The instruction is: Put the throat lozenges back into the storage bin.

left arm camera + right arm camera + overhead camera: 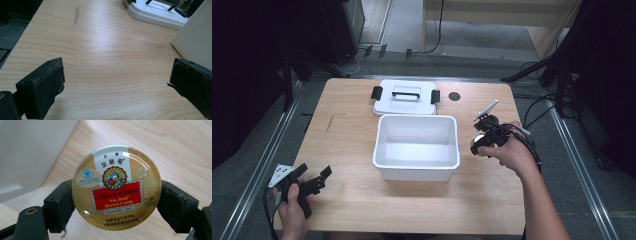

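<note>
High view: a light wooden desk (352, 145) on grey floor, dark room around, with a white rectangular plastic bin (416, 146) mid-desk. Left gripper view: the left gripper (115, 82) is spread wide over bare grain. Right gripper view: the right gripper (116, 203) is clamped on a round gold candy tin (116, 187), beside the bin.

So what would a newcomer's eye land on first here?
The round gold Nin Jiom Herbal Candy tin, clamped between the right tongs beside the open white storage box at mid-table. Behind the box lies its lid; the left tongs gape empty near the table's front left corner.
</note>
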